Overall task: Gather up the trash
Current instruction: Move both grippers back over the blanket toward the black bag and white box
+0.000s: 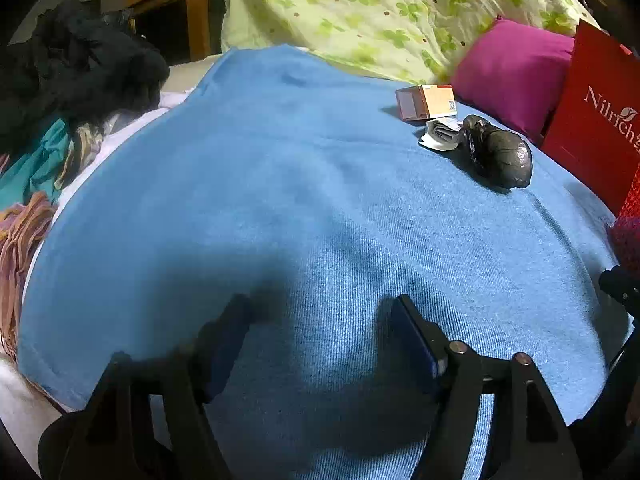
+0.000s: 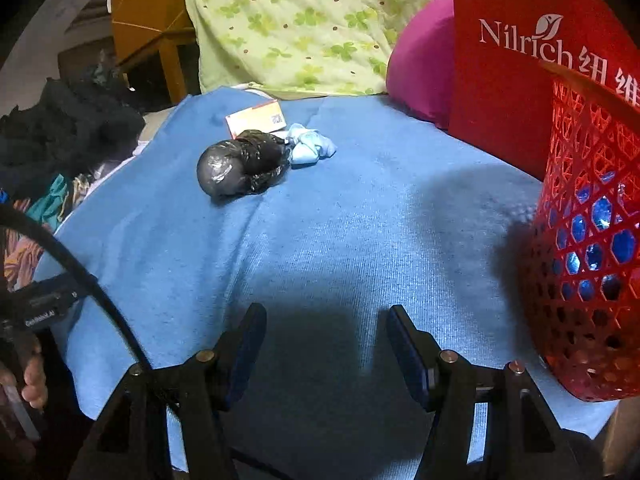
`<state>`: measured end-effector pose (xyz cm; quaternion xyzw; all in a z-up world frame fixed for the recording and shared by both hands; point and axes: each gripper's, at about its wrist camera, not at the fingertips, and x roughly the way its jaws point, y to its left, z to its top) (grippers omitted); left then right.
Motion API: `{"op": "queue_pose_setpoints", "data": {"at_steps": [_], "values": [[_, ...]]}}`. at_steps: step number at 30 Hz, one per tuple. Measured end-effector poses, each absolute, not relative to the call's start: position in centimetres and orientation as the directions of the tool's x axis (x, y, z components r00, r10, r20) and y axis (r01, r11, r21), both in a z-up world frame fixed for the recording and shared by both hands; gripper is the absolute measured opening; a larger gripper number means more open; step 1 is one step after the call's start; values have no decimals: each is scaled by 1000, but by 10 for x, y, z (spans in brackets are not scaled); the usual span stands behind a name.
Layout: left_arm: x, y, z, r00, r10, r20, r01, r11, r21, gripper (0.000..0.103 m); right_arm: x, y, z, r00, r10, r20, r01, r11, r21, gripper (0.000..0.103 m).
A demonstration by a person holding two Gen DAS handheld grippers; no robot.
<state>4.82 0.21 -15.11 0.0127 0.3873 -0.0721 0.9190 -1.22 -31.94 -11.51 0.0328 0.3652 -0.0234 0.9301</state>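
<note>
- Progress check: three bits of trash lie on the blue blanket (image 2: 320, 220) on the bed, none of them picked up, so I'd say most of the job is left. The red mesh basket (image 2: 588, 240) at the right edge of the right wrist view seems to have something blue inside already (can't tell what).
- The trash is bunched together in the upper left-centre of the right view: a knotted black plastic bag (image 2: 240, 166), shiny and crumpled, touching a light blue wad (image 2: 310, 146) of cloth or tissue, with a small cardboard box (image 2: 256, 120) just behind.
- In the left view the same pile is upper right.
- Left tongs (image 1: 320, 332): spread wide, holding nothing.
- Right tongs (image 2: 322, 340): also wide, nothing between them, well short of the pile.
</note>
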Motion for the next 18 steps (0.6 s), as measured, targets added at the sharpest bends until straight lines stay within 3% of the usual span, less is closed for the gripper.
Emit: {"op": "queue_pose_setpoints", "data": {"at_steps": [18], "values": [[50,6,-157,671,-117,-732,139,990,-32,87,-7,-315,-125,692,-65,-719,91,996,-2,67]]}}
